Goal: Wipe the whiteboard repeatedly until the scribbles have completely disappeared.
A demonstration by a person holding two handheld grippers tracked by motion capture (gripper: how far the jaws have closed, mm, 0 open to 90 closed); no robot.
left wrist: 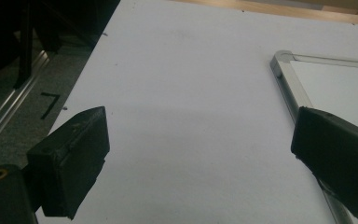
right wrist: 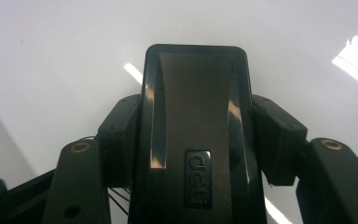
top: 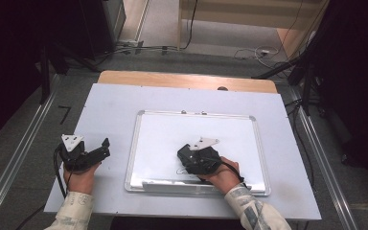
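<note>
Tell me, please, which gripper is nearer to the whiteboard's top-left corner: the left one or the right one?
Left. The left gripper rests on the table beside the whiteboard, its open jaws towards the top-left corner. The right gripper is over the board's lower middle, shut on a black eraser.

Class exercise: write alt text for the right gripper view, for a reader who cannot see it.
The right gripper clamps a black whiteboard eraser between its two jaws, seen from close behind. The eraser lies against the glossy white whiteboard, which reflects bright streaks of light.
</note>
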